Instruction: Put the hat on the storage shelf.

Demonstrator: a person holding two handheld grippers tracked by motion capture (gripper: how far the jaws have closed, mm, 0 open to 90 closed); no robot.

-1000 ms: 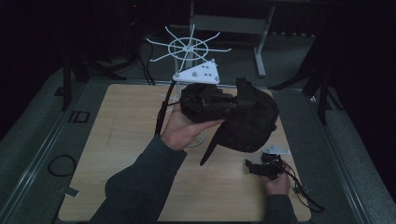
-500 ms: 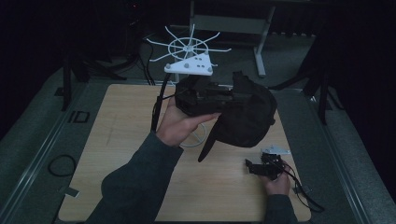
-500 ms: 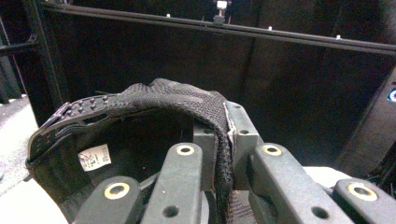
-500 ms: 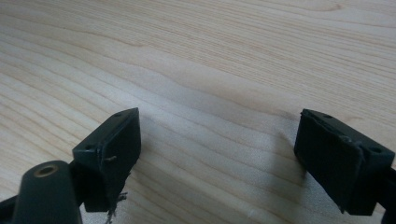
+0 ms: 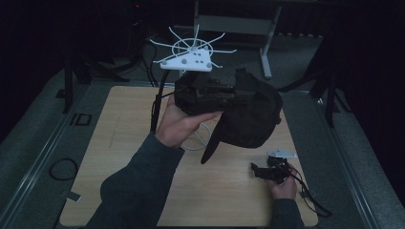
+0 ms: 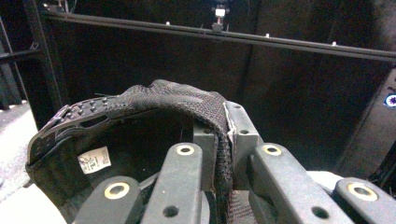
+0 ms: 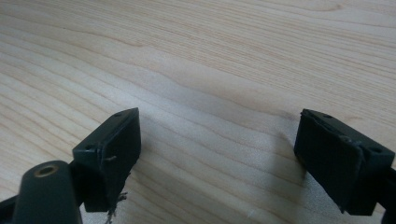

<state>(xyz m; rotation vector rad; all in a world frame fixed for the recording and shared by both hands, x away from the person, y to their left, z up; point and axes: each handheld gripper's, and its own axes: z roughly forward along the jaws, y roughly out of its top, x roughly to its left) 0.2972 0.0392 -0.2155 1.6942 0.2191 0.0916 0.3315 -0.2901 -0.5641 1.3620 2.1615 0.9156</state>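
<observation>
Jaws of the left gripper (image 6: pixel 224 154) pinch a black cap's (image 5: pixel 253 117) rim above the table (image 5: pixel 119 143), while the right gripper (image 7: pixel 219 158) rests spread wide.

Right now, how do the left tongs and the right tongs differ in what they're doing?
The left tongs are shut on the rim of the black cap; the right tongs stand open with nothing between the jaws. The left tongs are lifted above the wooden table, while the right tongs sit low at the table's near right, close over bare wood. Both are hand-held and black-jawed.
</observation>
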